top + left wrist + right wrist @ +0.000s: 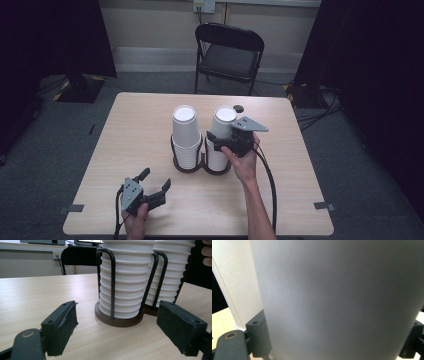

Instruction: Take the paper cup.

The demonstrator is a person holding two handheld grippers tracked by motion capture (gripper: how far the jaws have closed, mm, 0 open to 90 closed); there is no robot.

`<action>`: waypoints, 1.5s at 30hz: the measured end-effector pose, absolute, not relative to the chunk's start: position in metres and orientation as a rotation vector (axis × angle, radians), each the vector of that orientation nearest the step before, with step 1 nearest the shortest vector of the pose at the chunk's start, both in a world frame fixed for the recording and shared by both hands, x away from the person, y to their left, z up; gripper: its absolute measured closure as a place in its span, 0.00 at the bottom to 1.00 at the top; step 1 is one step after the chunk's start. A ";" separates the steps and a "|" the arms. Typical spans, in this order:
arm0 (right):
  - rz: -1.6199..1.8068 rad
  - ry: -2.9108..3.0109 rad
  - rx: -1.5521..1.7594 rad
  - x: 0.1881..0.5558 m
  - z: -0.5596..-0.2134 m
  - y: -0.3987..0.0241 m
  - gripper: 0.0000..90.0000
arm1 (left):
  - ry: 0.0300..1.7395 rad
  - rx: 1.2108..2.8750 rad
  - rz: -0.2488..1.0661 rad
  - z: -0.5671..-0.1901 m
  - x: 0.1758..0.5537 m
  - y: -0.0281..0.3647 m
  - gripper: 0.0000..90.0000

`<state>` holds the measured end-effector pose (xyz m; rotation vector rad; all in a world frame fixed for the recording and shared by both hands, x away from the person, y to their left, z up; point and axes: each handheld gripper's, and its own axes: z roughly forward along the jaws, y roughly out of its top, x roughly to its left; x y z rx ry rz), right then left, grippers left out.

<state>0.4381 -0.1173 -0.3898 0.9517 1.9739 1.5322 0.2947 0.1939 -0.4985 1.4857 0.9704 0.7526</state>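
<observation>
The right claw (216, 141) closes around the top cup of the right-hand stack (220, 131), upright in its holder (217, 170) mid-tabletop (125, 130), so it lifts straight up, while the left claw (156, 182) gapes empty, nearer the person.

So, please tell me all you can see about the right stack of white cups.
The right stack of white cups stands upright, upside down, in a dark wire holder on the wooden table, beside the left stack. The cups look like paper, nested with ribbed rims. The right claw has its jaws on either side of the top cup, apparently touching it.
</observation>
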 end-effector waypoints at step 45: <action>1.600 1.894 0.865 0.434 -0.349 -0.120 0.15 | 0.971 1.488 0.758 -0.498 0.294 0.194 0.18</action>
